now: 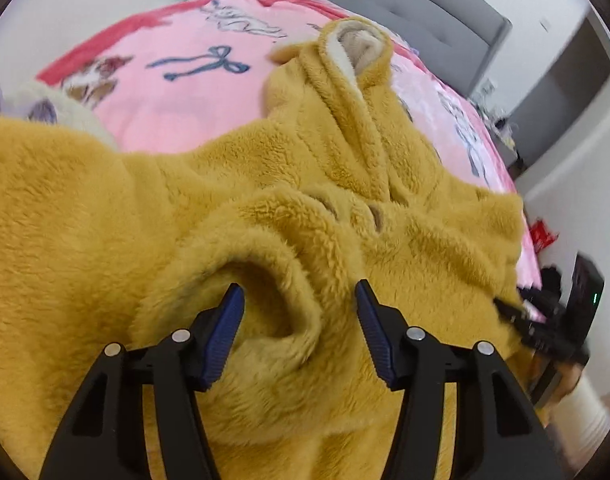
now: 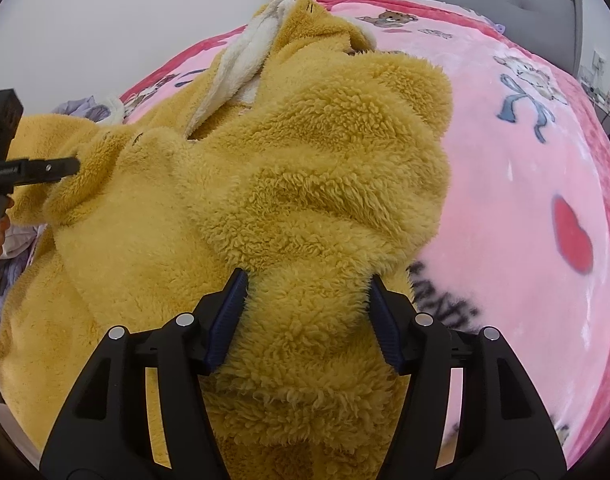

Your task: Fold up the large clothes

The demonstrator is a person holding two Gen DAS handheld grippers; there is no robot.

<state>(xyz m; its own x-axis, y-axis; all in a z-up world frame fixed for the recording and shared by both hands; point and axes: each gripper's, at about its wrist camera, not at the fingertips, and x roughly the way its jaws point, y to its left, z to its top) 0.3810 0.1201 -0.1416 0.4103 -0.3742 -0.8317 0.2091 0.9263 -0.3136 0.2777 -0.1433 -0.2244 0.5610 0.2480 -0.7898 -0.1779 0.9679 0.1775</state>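
Two views – cuff (image 1: 273,280) left, heart print (image 2: 573,236) right

I saw a pink printed blanket (image 2: 525,168) covering the bed, a grey padded headboard (image 1: 425,4) behind it, and white walls (image 2: 125,20).

Each tool (image 1: 299,294) (image 2: 309,282) is black, with ribbed blue pads (image 1: 225,332) and silver screws (image 2: 183,320).
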